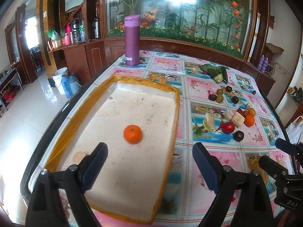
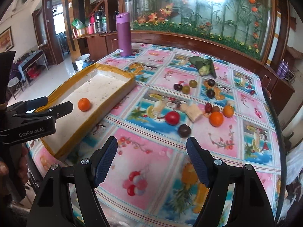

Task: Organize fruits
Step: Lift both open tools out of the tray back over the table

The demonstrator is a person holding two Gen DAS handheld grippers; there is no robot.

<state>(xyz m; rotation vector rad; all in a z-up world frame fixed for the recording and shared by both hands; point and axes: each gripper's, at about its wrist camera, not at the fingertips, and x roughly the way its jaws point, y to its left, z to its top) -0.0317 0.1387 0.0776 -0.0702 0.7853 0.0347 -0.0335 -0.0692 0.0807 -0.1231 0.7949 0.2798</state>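
A white foam tray with a yellow taped rim lies on the table's left side and holds one orange. My left gripper is open and empty above the tray's near end, behind the orange. The tray and orange also show in the right wrist view. My right gripper is open and empty above the tablecloth. Ahead of it lie a dark plum, a red tomato, two oranges, white chunks, and further green and dark fruits.
A purple flask stands at the table's far left corner. A green leaf bundle lies at the far side. The table's dark edge runs along the left. A glass flower panel and wooden cabinets stand behind.
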